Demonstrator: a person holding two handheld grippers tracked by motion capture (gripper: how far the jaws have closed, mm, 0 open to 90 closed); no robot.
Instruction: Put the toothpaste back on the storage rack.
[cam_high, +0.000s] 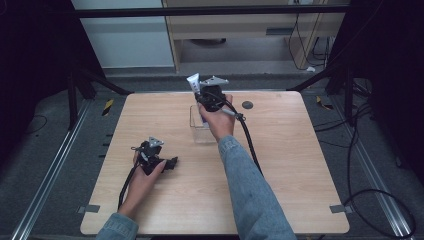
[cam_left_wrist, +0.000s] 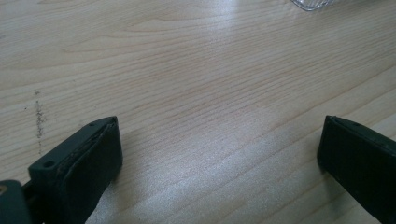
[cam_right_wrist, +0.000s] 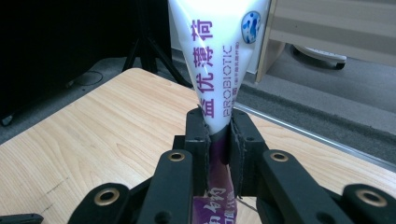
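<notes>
A white tube (cam_right_wrist: 217, 56) with purple lettering and a purple lower part is clamped between the jaws of my right gripper (cam_right_wrist: 218, 133). In the high view the right gripper (cam_high: 206, 95) holds that tube (cam_high: 193, 82) raised above a clear plastic box (cam_high: 201, 131) at the table's far middle. My left gripper (cam_high: 172, 162) rests low over the wood near the front left. Its black jaws stand wide apart in the left gripper view, and the left gripper (cam_left_wrist: 219, 144) has only bare wood between them.
The wooden table (cam_high: 280, 165) has a small dark round mark (cam_high: 247, 105) right of the box. A corner of the clear box (cam_left_wrist: 317, 3) peeks in at the top of the left gripper view. Dark tripod legs and cables surround the table; cabinets stand behind.
</notes>
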